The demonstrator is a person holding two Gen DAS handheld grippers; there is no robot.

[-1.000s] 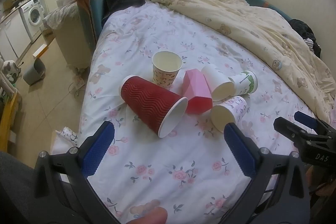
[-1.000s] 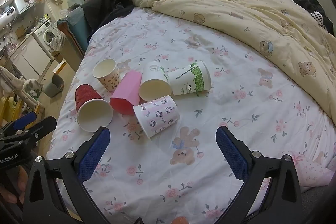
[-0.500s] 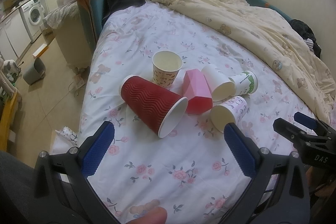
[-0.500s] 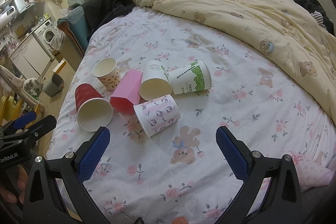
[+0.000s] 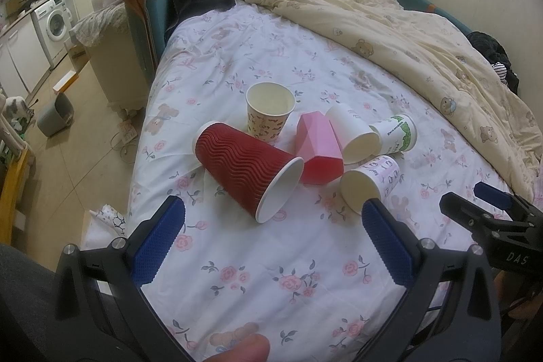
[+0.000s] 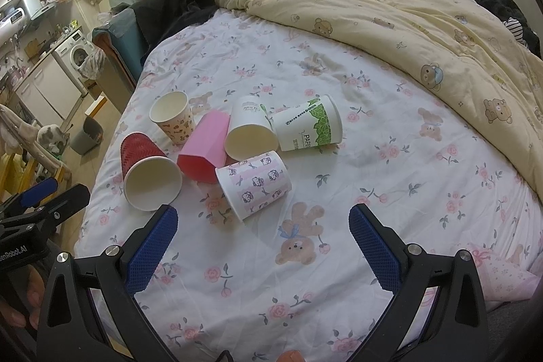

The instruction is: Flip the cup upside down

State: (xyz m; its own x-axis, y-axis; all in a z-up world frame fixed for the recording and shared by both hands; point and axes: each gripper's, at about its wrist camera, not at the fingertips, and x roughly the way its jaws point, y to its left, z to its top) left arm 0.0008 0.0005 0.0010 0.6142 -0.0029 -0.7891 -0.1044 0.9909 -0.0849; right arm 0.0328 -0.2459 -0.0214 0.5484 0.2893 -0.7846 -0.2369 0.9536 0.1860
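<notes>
Six cups cluster on the floral white bedsheet (image 5: 258, 263); only the bear-printed upright paper cup (image 5: 269, 111) stands mouth-up at twelve o'clock of the group, likely the one to flip; the ribbed red paper cup (image 5: 247, 168) lies on its side at seven o'clock; the left gripper (image 5: 271, 243) and right gripper (image 6: 263, 246) hover wide apart, empty, short of the cups, apparently ready to approach.

The left tool (image 5: 271, 243) and the right tool (image 6: 263, 243) are both hovering side by side with blue-padded fingers (image 5: 157, 243) spread wide, gripping nothing.
</notes>
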